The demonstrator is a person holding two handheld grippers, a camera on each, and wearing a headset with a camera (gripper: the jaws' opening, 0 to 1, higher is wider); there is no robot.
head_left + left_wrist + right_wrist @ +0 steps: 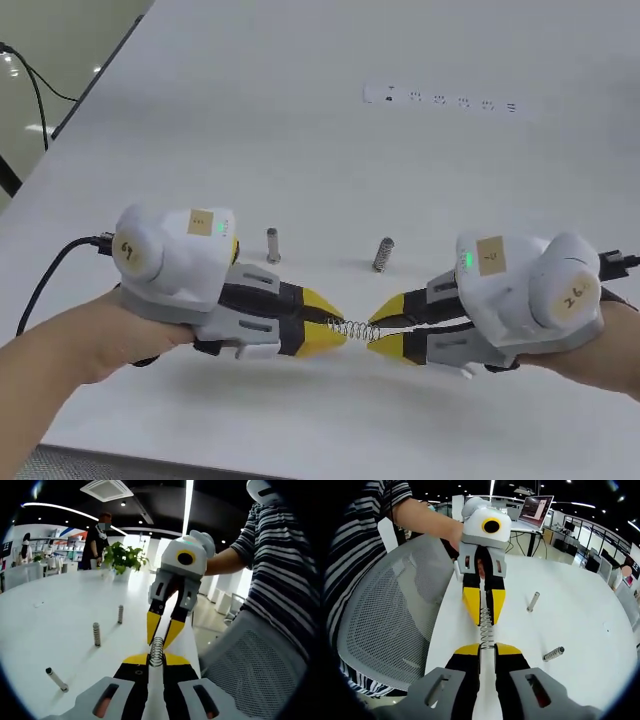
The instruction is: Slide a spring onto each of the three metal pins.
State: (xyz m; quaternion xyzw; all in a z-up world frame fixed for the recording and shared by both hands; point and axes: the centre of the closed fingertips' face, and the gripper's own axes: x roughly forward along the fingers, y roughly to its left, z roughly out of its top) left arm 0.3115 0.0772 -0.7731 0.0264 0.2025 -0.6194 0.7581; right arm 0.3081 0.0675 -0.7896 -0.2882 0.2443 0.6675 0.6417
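Thin coiled metal spring [352, 329]; left gripper [338, 335], right gripper [375, 333], tapered yellow jaws clamped tight on its ends

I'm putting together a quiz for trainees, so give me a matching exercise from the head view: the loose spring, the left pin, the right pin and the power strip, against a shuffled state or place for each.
Things:
1. loose spring
2. left pin
3. right pin
4. power strip

States or places:
A. bare, nothing on it
B. at the far side of the table
C. held between the tips of the left gripper and the right gripper
D. wrapped in its own coil

Pairs: 1-C, 2-A, 3-D, 4-B.
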